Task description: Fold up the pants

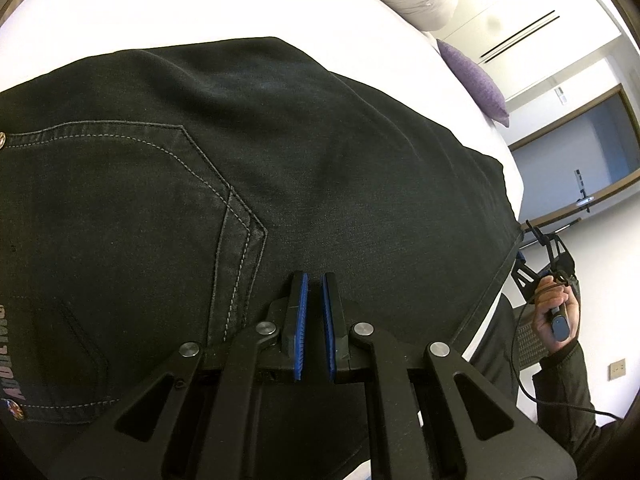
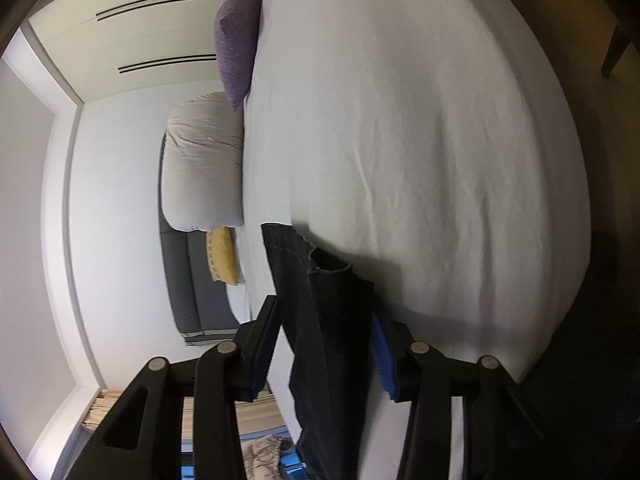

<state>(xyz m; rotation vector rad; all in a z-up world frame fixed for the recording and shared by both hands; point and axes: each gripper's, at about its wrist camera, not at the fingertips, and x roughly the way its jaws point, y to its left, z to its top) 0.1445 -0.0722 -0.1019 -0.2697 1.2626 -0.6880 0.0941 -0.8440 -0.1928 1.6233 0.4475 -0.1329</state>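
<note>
Left wrist view: black pants (image 1: 280, 184) lie spread on the white bed (image 1: 200, 12), back pocket (image 1: 120, 208) flat and face-up. Left gripper (image 1: 315, 280) hovers over the denim, jaws together with nothing between them. Right wrist view: right gripper (image 2: 324, 320) stands apart, pant leg (image 2: 332, 320) between its fingers, one blue pad (image 2: 384, 356) touching the cloth.

The pants (image 1: 280, 168) lay spread on the bed (image 1: 200, 8), their hem end reaching the bed's edge. The left gripper (image 1: 315, 280) hovered over them beside a back pocket (image 1: 120, 220). In the right wrist view, the leg ends (image 2: 320, 300) hung between the right gripper's (image 2: 324, 320) fingers, with pillows (image 2: 204, 160) at the bed's far end.
</note>
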